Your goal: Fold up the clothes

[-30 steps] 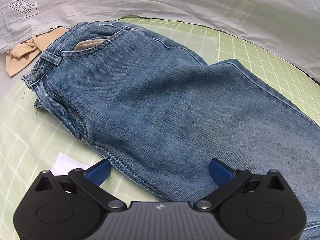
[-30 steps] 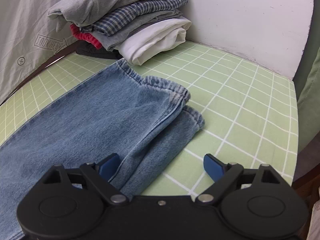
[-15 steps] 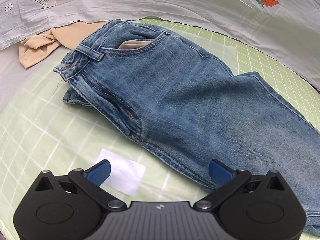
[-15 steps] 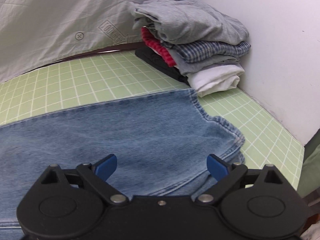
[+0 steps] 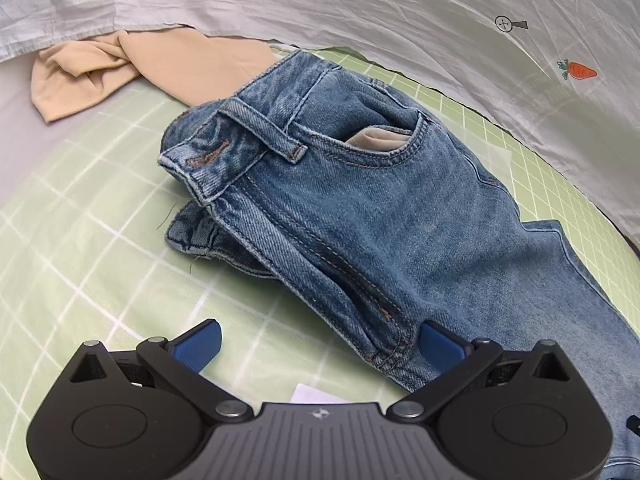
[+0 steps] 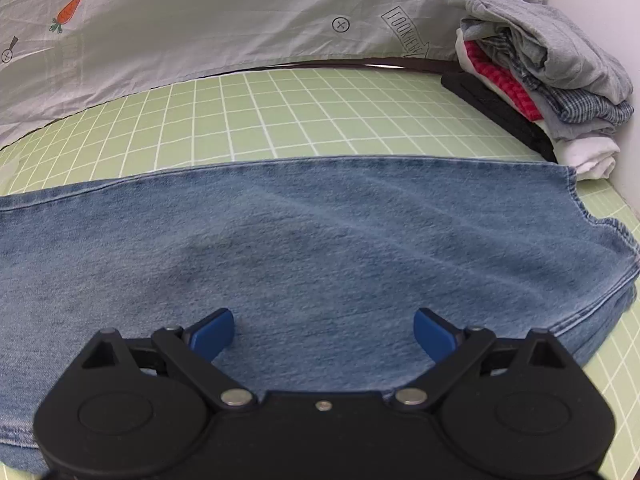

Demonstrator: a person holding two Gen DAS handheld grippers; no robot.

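**Left wrist: gripper swings to the waistband**

Jeans [image 5: 360, 216] lie lengthwise-folded on the green mat [image 5: 80, 220]. Left gripper [image 5: 320, 344] has shifted toward the waistband, right gripper [image 6: 324, 332] from hem to mid-leg; both spread wide, empty, likely positioning for the crosswise fold.

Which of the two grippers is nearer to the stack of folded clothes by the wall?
The right gripper. It hovers open over the jeans' leg end, with the folded stack just beyond the hems. The left gripper is at the waistband end, where no stack shows.
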